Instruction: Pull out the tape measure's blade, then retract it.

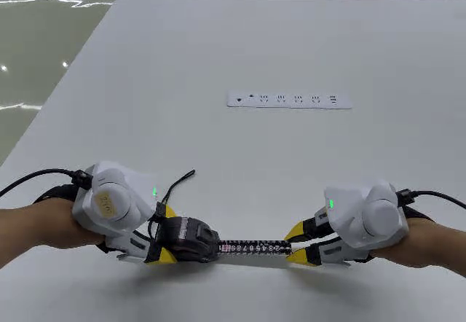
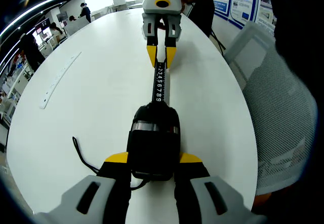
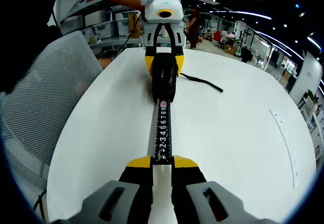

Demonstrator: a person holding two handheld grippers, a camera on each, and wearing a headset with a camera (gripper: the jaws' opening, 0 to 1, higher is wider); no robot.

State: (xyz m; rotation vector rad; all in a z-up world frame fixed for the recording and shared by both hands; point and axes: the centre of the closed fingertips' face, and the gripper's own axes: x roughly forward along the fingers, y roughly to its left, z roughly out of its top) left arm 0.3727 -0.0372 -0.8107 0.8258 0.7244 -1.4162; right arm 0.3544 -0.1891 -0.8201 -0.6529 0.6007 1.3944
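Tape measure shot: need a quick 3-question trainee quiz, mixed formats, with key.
1. True or false: the blade is fully wound back into the case.
2. What is the right gripper shut on? A) the case B) the blade's end C) nothing
3. Name the gripper that clamps the case.
Key: 1 false, a numbered stretch of blade spans between the two grippers. 2 B. 3 the left gripper.
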